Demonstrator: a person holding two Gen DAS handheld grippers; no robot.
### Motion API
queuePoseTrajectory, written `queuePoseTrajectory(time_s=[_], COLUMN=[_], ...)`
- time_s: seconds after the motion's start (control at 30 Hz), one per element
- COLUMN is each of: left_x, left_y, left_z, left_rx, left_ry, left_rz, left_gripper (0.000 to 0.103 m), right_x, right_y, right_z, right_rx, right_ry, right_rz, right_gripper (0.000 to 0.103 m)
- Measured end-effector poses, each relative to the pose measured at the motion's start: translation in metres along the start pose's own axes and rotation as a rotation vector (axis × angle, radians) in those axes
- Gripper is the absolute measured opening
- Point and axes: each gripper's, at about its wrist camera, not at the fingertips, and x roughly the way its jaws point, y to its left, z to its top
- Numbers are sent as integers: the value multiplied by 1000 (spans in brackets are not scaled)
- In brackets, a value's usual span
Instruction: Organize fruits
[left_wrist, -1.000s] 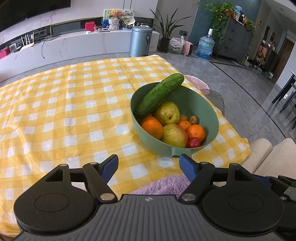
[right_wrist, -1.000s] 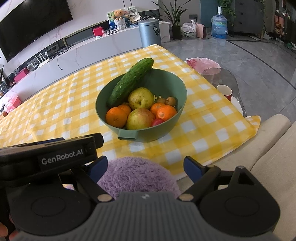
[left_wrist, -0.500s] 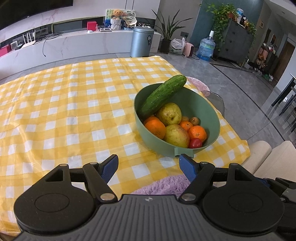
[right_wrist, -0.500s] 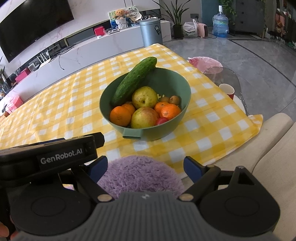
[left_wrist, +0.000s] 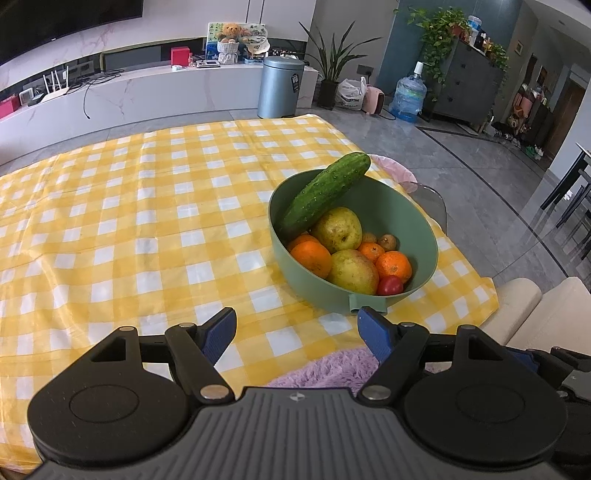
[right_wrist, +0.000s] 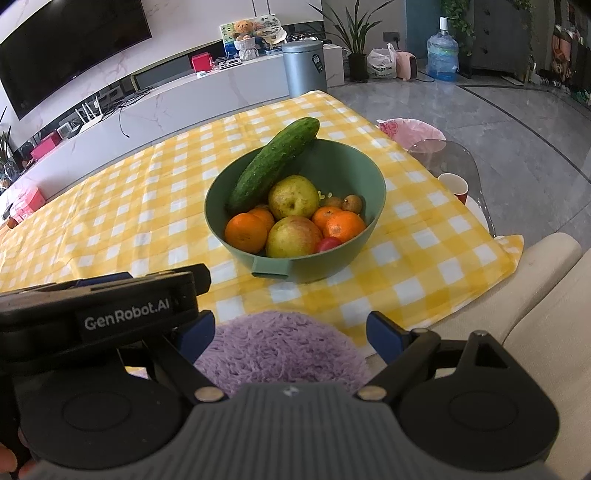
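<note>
A green bowl (left_wrist: 417, 218) (right_wrist: 354, 166) stands on the yellow checked tablecloth (left_wrist: 129, 221) near its right edge. A cucumber (left_wrist: 325, 195) (right_wrist: 273, 166) leans on the bowl's far left rim. Inside lie two yellow-green pears (left_wrist: 340, 229) (right_wrist: 293, 195), several oranges (left_wrist: 310, 258) (right_wrist: 245, 232), a small red tomato (left_wrist: 390, 285) (right_wrist: 328, 243) and small brown fruits (left_wrist: 388, 242) (right_wrist: 351, 203). My left gripper (left_wrist: 297, 328) is open and empty, short of the bowl. My right gripper (right_wrist: 290, 332) is open and empty above a purple fluffy cushion (right_wrist: 280, 350). The left gripper's body (right_wrist: 99, 306) shows in the right wrist view.
A cream chair (right_wrist: 546, 295) stands at the right. A glass side table (right_wrist: 461, 162) holds a red-and-white paper cup (right_wrist: 454, 184). Beside it sits a pink bin (right_wrist: 413, 131). A grey trash can (left_wrist: 280, 86) and a white cabinet (left_wrist: 147, 92) are behind the table.
Both views shifted slightly over the second, so the bowl sits a little lower and further right in frame now. Both grippers stay open and empty. The fruits have not moved.
</note>
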Motion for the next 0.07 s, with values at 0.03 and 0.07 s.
queuePoseTrajectory(time_s=[0.03, 0.07], left_x=[0, -1], left_y=[0, 0], left_z=[0, 0], left_rx=[1, 1], left_ry=[2, 4], left_rz=[2, 4], left_gripper=[88, 88], right_x=[0, 0], right_y=[1, 1], right_z=[0, 0], right_rx=[-1, -3], right_ry=[-1, -1], right_rz=[0, 0], right_gripper=[86, 86])
